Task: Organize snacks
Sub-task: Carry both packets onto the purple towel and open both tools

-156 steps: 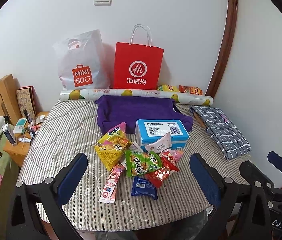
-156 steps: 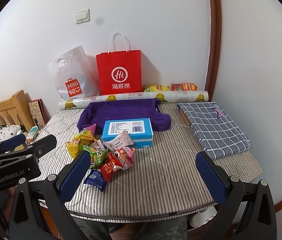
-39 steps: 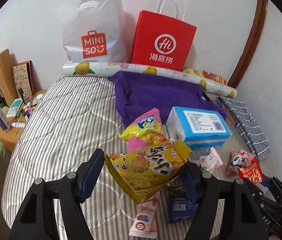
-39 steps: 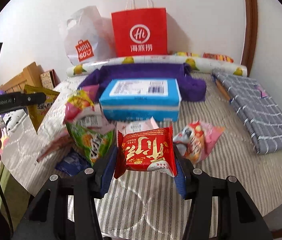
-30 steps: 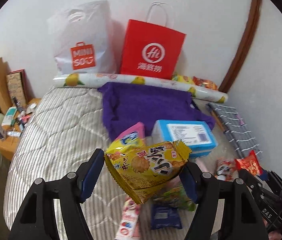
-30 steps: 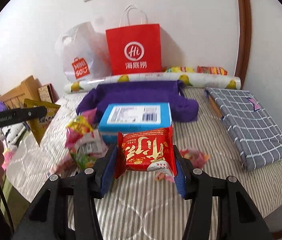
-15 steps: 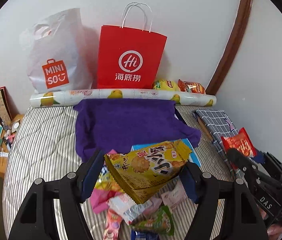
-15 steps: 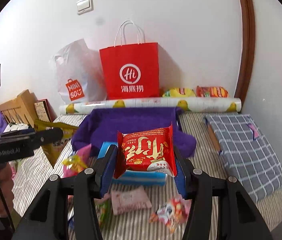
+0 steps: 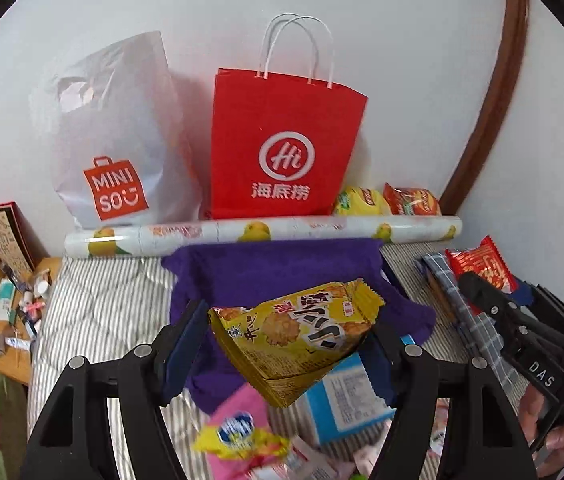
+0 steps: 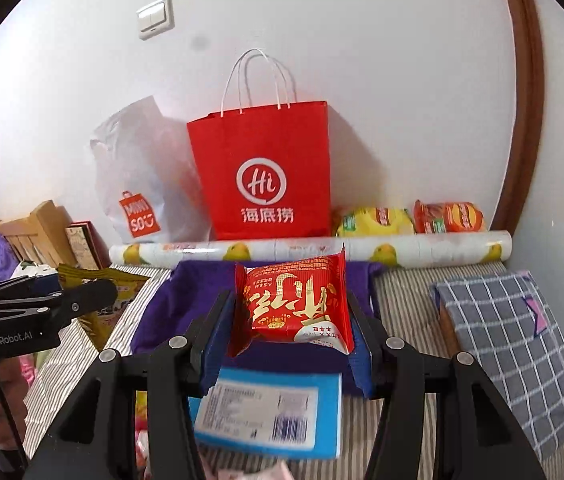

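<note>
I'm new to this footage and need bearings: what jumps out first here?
The red paper bag stands against the wall, beside a white plastic bag. Up close, the left gripper holds a yellow cracker packet and the right gripper a red snack packet, both above the purple cloth.

1. A home bedroom: a striped quilted mattress (image 9: 93, 312) fills the space against a white wall (image 10: 362, 60)
2. A wooden headboard (image 10: 37, 232) stands at the left, beside a cluttered bedside table (image 9: 17, 320)
3. A white MINISO shopping bag (image 9: 117, 140) and a red Haidilao paper bag (image 9: 282, 144) lean on the wall
4. A light switch (image 10: 155, 18) sits above
</note>
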`<state>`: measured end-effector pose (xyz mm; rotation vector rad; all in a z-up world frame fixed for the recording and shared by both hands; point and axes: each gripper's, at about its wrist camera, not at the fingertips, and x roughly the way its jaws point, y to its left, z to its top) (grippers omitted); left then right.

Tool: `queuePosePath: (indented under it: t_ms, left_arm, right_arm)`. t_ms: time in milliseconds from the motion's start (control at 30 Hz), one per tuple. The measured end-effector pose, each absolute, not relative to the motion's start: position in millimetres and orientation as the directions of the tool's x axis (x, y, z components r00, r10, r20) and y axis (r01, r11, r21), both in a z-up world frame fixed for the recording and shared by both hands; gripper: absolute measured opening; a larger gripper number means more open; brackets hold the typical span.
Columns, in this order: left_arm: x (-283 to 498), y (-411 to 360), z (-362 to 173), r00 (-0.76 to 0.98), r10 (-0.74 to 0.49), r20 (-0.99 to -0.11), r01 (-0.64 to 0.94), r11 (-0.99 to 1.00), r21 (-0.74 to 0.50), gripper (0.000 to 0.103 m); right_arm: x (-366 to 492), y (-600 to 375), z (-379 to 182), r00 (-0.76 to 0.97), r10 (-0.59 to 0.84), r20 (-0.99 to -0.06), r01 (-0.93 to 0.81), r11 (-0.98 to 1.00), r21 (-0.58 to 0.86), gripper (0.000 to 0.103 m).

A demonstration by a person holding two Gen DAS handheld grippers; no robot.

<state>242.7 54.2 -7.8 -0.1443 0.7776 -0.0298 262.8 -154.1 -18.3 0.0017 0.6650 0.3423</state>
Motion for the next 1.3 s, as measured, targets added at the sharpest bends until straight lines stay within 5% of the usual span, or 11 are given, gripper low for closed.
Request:
queuePosePath:
  t_ms: [400, 1300]
  left_arm:
    - [321, 77, -32, 0.68, -0.034, -0.732, -0.048, 0.995, -0.09, 0.07]
    - [391, 99, -134, 0.506, -0.058, -0.86, -0.09, 0.989, -0.12, 0.07]
  right_arm:
    - [335, -143, -36, 0.737, 0.29, -0.611, -0.297, 0.95, 0.092, 0.052]
    - [411, -126, -160, 0.515, 0.268, -0.814, -0.27, 0.952, 0.142, 0.052]
